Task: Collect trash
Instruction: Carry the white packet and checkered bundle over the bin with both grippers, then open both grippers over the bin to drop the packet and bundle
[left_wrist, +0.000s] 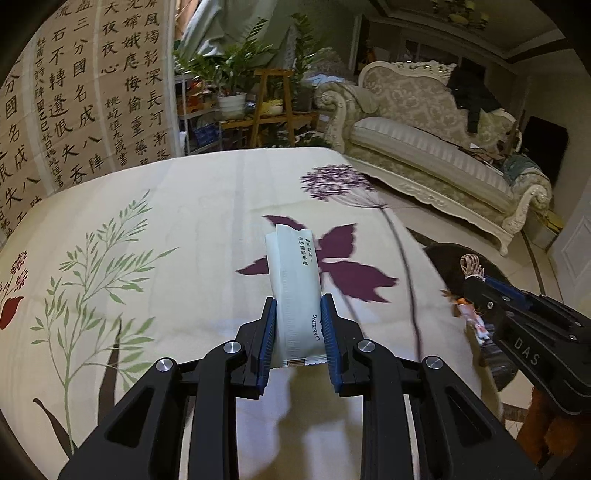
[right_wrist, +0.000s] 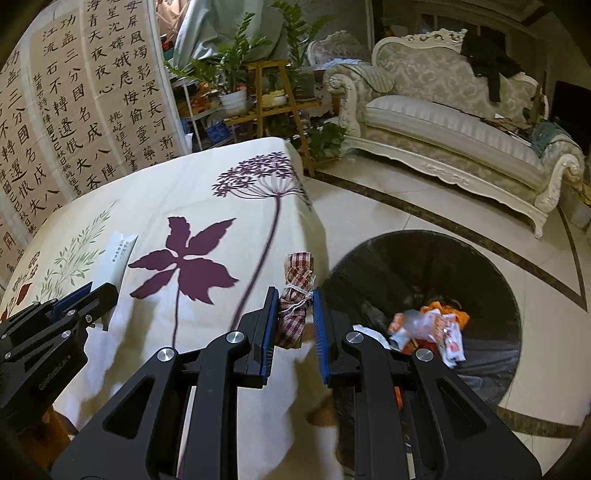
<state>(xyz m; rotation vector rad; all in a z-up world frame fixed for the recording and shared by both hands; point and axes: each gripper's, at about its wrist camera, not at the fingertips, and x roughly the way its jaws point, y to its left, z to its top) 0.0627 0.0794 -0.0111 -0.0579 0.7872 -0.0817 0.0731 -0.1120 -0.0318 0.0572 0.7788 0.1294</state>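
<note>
Fingers of the left gripper (left_wrist: 298, 302) clamped a sachet (left_wrist: 293, 280), the right gripper (right_wrist: 295, 299) a bundle (right_wrist: 295, 302); released early, either could miss the bin (right_wrist: 424, 266) at three o'clock.

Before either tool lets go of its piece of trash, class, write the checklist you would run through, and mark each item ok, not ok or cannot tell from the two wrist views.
1. Left tool holds the white sachet firmly between its pads: ok.
2. Right tool holds the checked bundle tied with string: ok.
3. Black-lined bin is open, with room above the wrappers in it: ok.
4. Checked bundle is above the bin's mouth: not ok; it hangs over the tablecloth's edge, beside the rim.
5. White sachet is above the bin: not ok; it hangs over the tablecloth.
6. Other trash left on the table: cannot tell.
</note>
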